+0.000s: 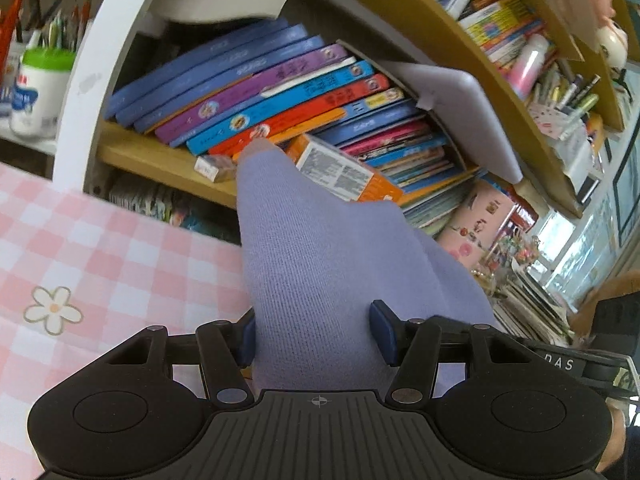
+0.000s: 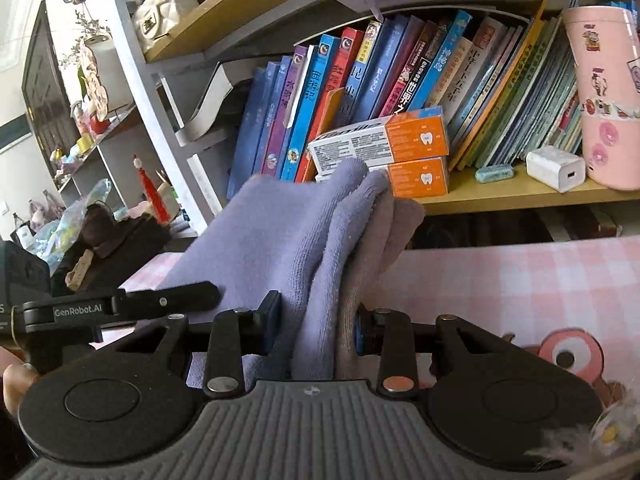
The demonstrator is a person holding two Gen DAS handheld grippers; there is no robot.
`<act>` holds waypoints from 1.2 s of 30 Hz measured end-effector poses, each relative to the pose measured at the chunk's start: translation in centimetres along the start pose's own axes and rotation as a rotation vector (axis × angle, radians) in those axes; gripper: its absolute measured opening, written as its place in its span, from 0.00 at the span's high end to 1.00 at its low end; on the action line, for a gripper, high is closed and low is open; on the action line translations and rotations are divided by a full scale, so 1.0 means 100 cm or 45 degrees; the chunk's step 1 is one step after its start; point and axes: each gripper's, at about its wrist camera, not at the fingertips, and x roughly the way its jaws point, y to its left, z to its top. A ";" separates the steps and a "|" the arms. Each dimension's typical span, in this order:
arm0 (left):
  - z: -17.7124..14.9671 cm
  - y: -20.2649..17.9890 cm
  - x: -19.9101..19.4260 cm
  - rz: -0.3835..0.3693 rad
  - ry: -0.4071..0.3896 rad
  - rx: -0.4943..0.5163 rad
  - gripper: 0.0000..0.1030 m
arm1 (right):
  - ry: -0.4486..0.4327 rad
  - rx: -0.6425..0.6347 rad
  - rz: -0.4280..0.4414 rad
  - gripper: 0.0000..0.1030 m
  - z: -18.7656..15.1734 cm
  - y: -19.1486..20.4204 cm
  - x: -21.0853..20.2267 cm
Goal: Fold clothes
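A wooden shelf (image 2: 520, 196) holds a row of books (image 2: 360, 92) and two orange boxes (image 2: 416, 136). Both the left tongs (image 1: 316, 338) and right tongs (image 2: 318, 326) clamp a lavender knit garment (image 1: 320, 264), bunched in folds, raised above the pink-checked surface (image 1: 100, 248).

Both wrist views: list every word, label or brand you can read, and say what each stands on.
"GenRobot.AI": white print on the black arm of the left gripper, seen in the right wrist view.
"DAS": white letters on the black body of the right gripper, seen in the left wrist view; cut off.
Upright book spines: Chinese titles, too blurred to quote.
Orange and white toothpaste boxes: print too small.
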 end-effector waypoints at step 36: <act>-0.074 -0.075 -0.105 0.432 -0.371 0.316 0.00 | -0.278 -0.266 -0.403 0.07 -0.078 0.072 -0.092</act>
